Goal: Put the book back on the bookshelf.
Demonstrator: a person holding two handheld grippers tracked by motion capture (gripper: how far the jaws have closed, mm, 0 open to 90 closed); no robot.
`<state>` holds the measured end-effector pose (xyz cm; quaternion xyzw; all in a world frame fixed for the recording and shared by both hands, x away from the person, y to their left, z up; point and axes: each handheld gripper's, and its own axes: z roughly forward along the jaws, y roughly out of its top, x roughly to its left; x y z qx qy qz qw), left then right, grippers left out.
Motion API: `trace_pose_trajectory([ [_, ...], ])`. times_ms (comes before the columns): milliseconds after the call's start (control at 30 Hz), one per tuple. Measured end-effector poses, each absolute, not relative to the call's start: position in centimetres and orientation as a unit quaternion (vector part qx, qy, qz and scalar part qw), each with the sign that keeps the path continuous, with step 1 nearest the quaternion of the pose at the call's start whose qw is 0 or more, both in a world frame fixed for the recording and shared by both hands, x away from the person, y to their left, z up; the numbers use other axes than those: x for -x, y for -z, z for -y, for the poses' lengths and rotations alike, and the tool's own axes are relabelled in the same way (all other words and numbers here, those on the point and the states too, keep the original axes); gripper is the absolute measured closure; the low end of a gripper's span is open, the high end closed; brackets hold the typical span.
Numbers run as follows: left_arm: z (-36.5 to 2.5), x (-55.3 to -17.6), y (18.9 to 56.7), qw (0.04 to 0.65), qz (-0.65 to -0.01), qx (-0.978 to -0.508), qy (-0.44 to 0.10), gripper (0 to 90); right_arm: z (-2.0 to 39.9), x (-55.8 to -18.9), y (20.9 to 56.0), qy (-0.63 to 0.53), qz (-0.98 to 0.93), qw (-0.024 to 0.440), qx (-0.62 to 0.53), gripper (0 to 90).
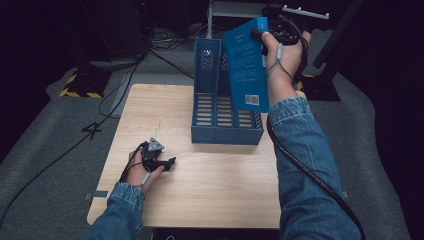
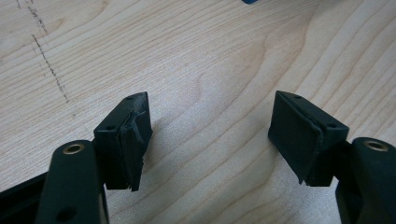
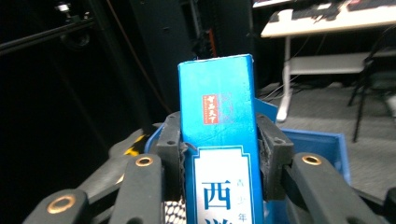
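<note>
Blue book held above the blue file rack

Right tongs (image 1: 261,34) clamp the blue book (image 1: 246,65), upper right, over the rack (image 1: 227,132); left tongs (image 1: 169,162) rest apart on the bench (image 1: 215,185).

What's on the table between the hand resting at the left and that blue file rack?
Nothing: in the high view, only bare wood of the table separates the left gripper from the blue file rack.

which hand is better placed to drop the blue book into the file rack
Right. Its gripper is already shut on the blue book, held tilted just above the blue file rack. The left gripper rests open on the table, holding nothing, apart from the rack.
</note>
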<state>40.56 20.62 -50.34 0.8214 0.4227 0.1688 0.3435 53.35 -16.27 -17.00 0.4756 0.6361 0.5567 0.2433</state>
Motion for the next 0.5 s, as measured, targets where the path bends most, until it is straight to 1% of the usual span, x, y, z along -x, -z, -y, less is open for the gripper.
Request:
trace_pose_trajectory([
  [100, -20.6, -40.6, 50.3, 0.343, -0.423, -0.822, -0.169, 29.8, 15.9, -54.0, 17.8, -0.573, -0.631, 0.209, -0.479, 61.5],
  [200, -20.6, -40.5, 50.3, 0.344, -0.422, -0.822, -0.167, 29.9, 15.6, -54.5, 18.5, -0.587, -0.637, 0.194, -0.460, 61.4],
  [333, -20.6, -40.5, 50.3, 0.345, -0.422, -0.822, -0.167, 29.8, 16.4, -55.0, 18.8, -0.592, -0.637, 0.202, -0.451, 61.4],
  [500, -20.6, -40.5, 50.4, 0.345, -0.421, -0.822, -0.167, 29.8, 19.0, -54.8, 18.6, -0.610, -0.625, 0.209, -0.441, 61.3],
])
